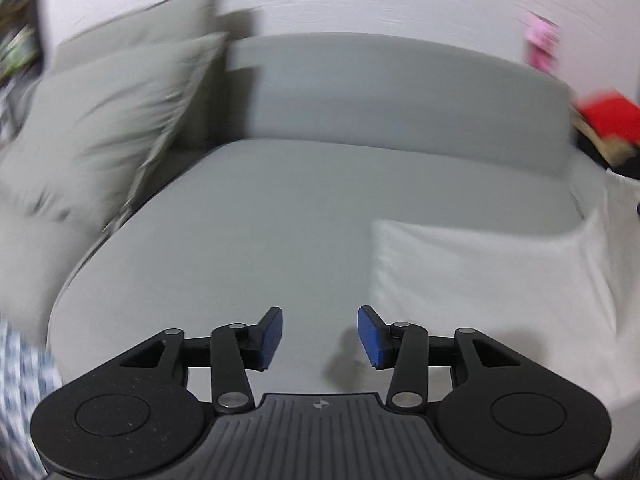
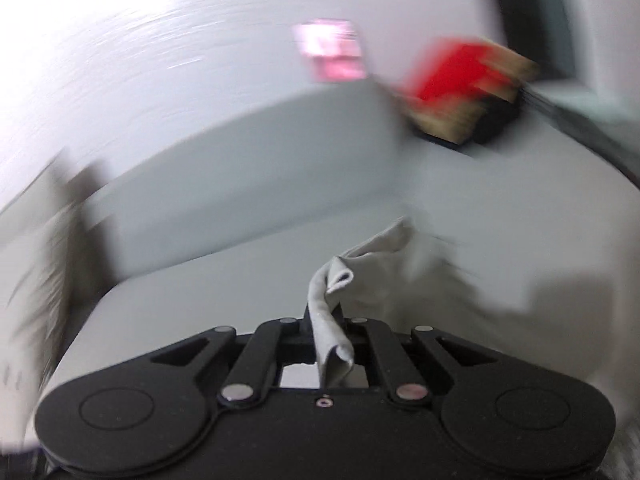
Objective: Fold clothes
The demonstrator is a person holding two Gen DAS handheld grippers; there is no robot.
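A white garment (image 1: 492, 280) lies spread on the grey sofa seat (image 1: 260, 220), to the right of my left gripper (image 1: 320, 336). The left gripper's blue pads (image 1: 272, 336) stand apart over bare seat with nothing between them. In the right wrist view my right gripper (image 2: 326, 316) is shut on a bunched edge of the white garment (image 2: 332, 320); the cloth rises from the jaws and trails off to the right (image 2: 384, 272) above the seat. That view is blurred by motion.
Two grey-green cushions (image 1: 112, 120) lean at the sofa's left end. The sofa backrest (image 1: 400, 92) runs behind the seat. A red and tan object (image 2: 460, 80) and a pink item (image 2: 332, 52) sit past the sofa's right end. Patterned fabric (image 1: 20, 392) shows at lower left.
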